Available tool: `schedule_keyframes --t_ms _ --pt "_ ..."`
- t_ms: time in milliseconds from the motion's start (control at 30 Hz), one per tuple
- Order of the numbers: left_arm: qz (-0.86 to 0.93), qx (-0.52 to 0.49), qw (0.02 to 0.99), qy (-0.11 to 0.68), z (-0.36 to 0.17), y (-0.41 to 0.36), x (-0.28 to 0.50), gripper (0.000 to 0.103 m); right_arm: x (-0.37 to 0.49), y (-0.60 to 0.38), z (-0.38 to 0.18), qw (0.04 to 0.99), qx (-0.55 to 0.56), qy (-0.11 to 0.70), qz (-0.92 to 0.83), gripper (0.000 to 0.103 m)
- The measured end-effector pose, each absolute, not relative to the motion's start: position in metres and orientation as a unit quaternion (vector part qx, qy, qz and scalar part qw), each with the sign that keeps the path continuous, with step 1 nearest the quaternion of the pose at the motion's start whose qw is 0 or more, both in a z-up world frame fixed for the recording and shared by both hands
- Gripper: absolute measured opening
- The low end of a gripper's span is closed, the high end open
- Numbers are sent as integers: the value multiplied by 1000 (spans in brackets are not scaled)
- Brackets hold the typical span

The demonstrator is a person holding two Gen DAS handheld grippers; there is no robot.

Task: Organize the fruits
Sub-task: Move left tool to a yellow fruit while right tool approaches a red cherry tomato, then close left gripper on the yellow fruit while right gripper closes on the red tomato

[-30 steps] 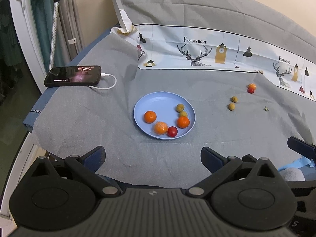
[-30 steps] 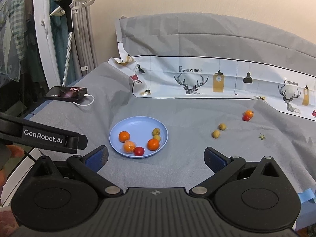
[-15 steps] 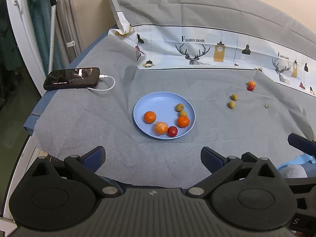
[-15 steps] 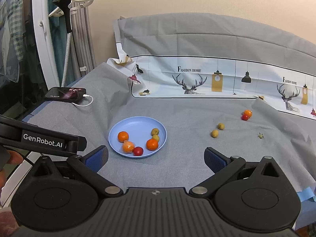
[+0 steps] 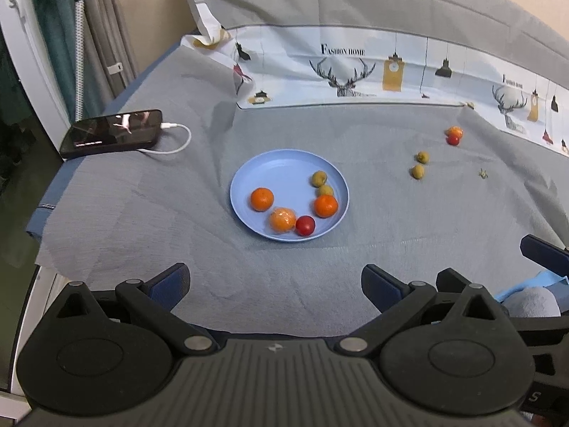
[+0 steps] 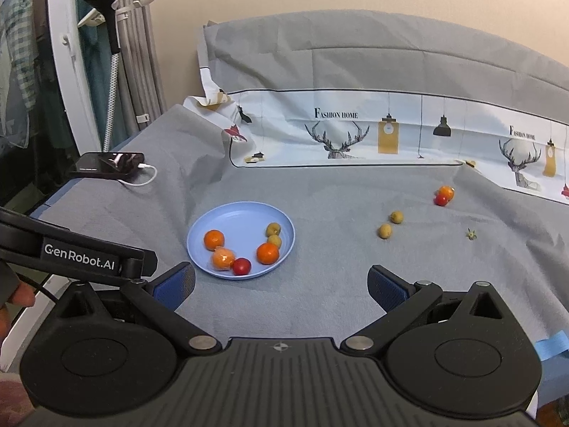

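A: While both my grippers, left [image 5: 274, 281] and right [image 6: 281, 284], hang spread and empty, where's the fruit?

B: Six on the round blue plastic plate [image 6: 227, 217]; two small green fruits [image 6: 390, 224] loose on the grey cloth [image 6: 320, 295].

A: Risk: round, may roll off if nudged.

"Fashion home" printed in dark capitals on the white band of the grey cloth [image 6: 336, 114], above a stag's head, and repeated further right on the same band [image 6: 522, 131]; same words legible in the left wrist view [image 5: 343, 50]. "GenRobot.AI" in white letters on the black side of the left gripper [image 6: 80, 254], seen from the right wrist camera. A single white "S" at the lower right corner of the black gripper body [image 5: 533, 396] in the left wrist view.
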State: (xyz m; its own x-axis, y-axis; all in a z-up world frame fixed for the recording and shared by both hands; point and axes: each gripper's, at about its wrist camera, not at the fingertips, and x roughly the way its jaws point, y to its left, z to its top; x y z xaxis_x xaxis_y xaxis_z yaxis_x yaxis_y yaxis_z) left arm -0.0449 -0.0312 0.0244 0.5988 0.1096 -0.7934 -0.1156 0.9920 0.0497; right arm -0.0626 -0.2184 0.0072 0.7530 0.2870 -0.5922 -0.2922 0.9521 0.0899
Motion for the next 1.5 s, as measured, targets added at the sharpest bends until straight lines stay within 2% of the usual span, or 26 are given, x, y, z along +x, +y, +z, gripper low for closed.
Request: schedule_keyframes --t_ms 233,500,867,1067,1267,1333,1433,1467,1500 --pt "43 10 879 475 8 -55 -4 103 -39 -246 -12 938 14 326 118 102" --pt "-3 29 857 515 -26 -108 74 103 22 -328 -38 936 55 347 14 102" --pt "-47 54 853 517 -91 -197 223 103 190 -425 -90 935 98 338 -49 102" --pt "-54 40 837 543 -143 -221 294 103 297 -437 -136 928 104 354 -48 102" --pt "-50 43 832 550 -180 -230 328 103 372 -432 -185 918 89 380 -62 102" --pt "-55 45 829 554 -190 -231 332 103 387 -431 -204 911 74 400 -69 103" --pt "-57 38 832 551 -190 -229 333 103 382 -419 -213 929 15 364 -70 102" --pt "-58 37 832 551 -190 -228 333 101 381 -422 -214 929 24 363 -69 102" --pt "-61 33 833 549 -189 -227 332 97 378 -423 -214 930 28 360 -68 97"
